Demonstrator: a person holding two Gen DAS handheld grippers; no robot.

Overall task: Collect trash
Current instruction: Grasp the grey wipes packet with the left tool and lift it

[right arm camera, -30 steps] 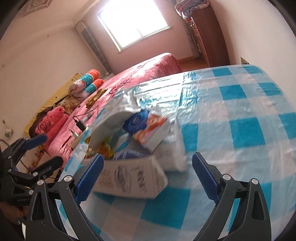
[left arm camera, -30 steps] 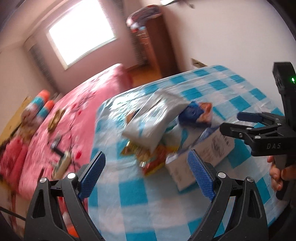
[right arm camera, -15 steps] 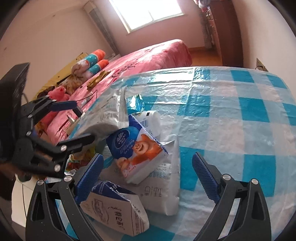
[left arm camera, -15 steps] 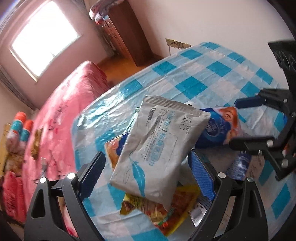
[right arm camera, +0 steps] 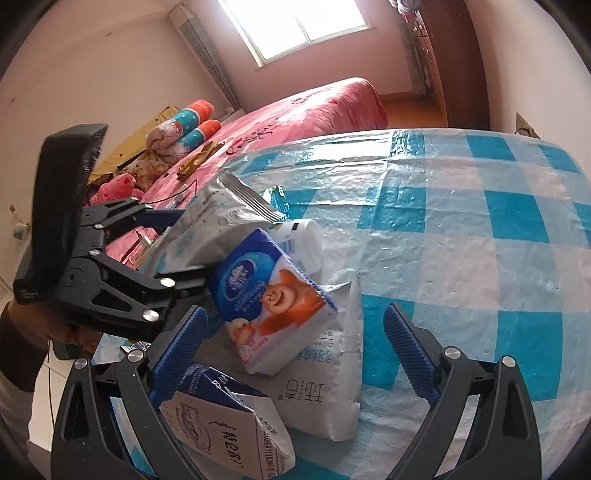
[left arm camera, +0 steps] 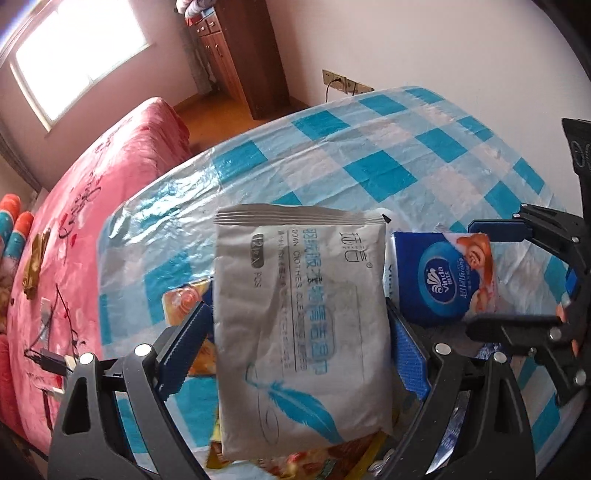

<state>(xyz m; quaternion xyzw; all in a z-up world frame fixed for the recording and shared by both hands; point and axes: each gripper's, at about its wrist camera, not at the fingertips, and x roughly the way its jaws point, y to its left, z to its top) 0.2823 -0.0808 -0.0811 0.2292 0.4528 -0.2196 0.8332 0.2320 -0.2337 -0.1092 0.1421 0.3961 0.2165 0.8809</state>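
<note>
Checked table (left arm camera: 369, 170), left claw (left arm camera: 299, 350) straddling grey pouch (left arm camera: 303, 314)

A home bedroom is shown: a bed covered with a pink patterned quilt (right arm camera: 303, 110), rolled orange-and-teal cartoon bolsters (right arm camera: 184, 127), a tall dark wooden wardrobe (left arm camera: 236, 55), a bright window (right arm camera: 295, 26), and a surface spread with a blue-and-white checked plastic cloth (right arm camera: 480, 221).

bright window (right arm camera: 295, 29) daylight, sharp, fisheye-warped edges.

tablecloth (left arm camera: 369, 173): glossy crinkled plastic | wipes pouch (left arm camera: 303, 314): matt film | carton (right arm camera: 229, 432): paper
</note>
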